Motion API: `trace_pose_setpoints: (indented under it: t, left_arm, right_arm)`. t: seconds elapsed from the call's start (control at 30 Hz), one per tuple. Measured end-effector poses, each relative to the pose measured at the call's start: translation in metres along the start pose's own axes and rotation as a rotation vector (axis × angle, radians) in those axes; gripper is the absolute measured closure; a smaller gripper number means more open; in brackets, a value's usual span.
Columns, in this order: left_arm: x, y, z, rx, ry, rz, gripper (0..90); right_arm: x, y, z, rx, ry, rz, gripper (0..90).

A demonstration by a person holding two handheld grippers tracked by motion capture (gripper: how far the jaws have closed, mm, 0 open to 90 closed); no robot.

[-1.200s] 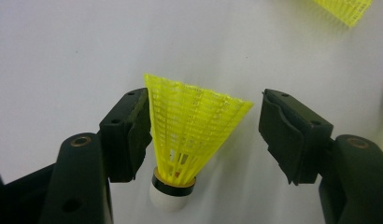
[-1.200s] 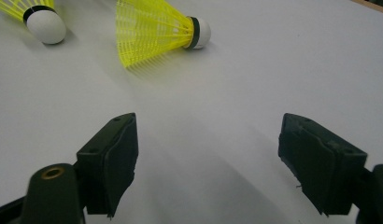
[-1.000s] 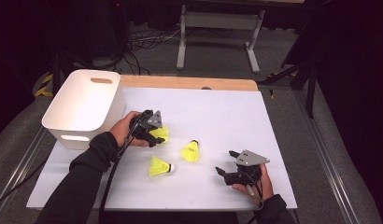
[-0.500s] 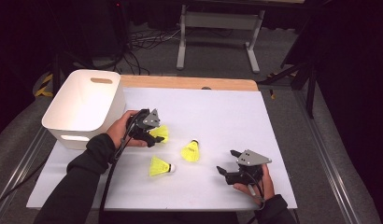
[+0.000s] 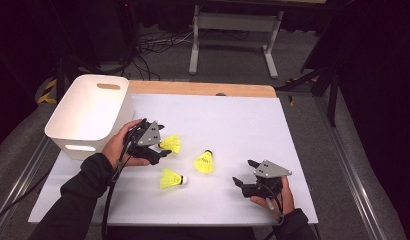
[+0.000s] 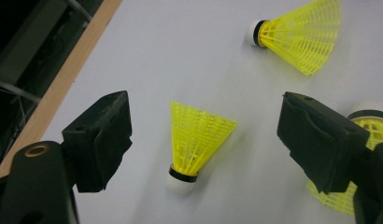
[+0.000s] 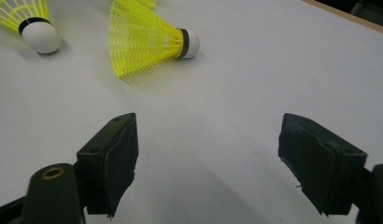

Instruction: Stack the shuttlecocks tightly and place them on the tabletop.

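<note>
Two tongs gape: my left gripper [image 6: 203, 135], just widened, brackets without touching a yellow shuttlecock [image 6: 195, 140] lying mid-frame, white cork toward me; my right gripper [image 7: 208, 163] spreads over bare table [image 7: 255, 70].

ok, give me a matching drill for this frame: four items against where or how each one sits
1. white bin
2. left gripper
3. right gripper
4. wooden strip

A. open over bare white sheet
B. beyond the sheet's far edge
C. at the sheet's left edge
D. open around a lying yellow shuttlecock

Pairs: 1-C, 2-D, 3-A, 4-B.

The left jaws have just been opening. The shuttlecock lies between them and the pads do not touch it.
</note>
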State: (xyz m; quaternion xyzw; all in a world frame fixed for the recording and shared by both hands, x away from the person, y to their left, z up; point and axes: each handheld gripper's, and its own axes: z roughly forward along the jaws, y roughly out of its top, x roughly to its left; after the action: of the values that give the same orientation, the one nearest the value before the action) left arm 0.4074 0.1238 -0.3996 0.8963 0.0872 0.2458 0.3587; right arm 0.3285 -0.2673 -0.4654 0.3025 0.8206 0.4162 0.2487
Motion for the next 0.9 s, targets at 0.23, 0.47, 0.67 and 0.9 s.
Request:
trace_pose_setpoints:
  t: [0.23, 0.47, 0.67, 0.9]
  left_arm:
    - [-0.018, -0.020, -0.025, -0.077, 0.068, -0.020, 14.9]
    - [-0.030, -0.036, -0.041, -0.130, 0.087, -0.045, 14.2]
    - [-0.044, -0.048, -0.056, -0.179, 0.105, -0.048, 14.0]
    - [-0.053, -0.058, -0.067, -0.177, 0.124, -0.049, 13.1]
  right_arm:
    - [0.002, 0.001, 0.000, 0.000, -0.010, -0.011, 21.3]
    - [0.002, 0.002, -0.001, -0.007, -0.020, -0.008, 21.4]
    - [0.004, 0.004, -0.002, -0.009, -0.028, -0.010, 21.6]
    - [0.000, 0.005, -0.009, -0.025, -0.052, -0.006, 21.6]
